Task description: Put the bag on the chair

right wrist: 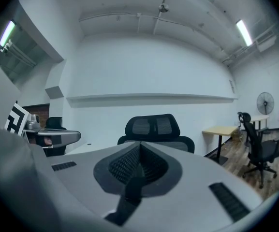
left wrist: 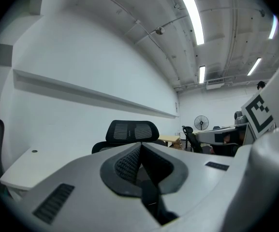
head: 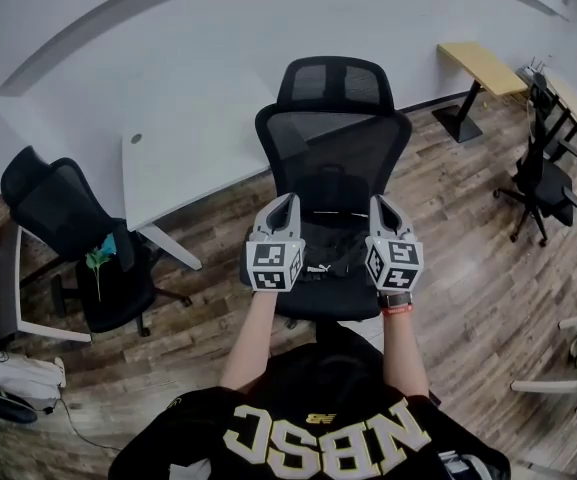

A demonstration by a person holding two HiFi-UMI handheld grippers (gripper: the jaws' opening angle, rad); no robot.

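Bag [head: 330,260]: black, slumped on the seat of the chair [head: 333,148], long axis running 9-to-3. Left hand-held gripper [head: 286,203] has it at 3 o'clock, right hand-held gripper [head: 379,204] at 9, equally near. Both are pinched shut, apparently each on a dark bag strap [left wrist: 149,197].

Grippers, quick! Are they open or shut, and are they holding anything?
Left gripper: shut on a black strap, probably part of the bag.
Right gripper: shut on a black strap too.
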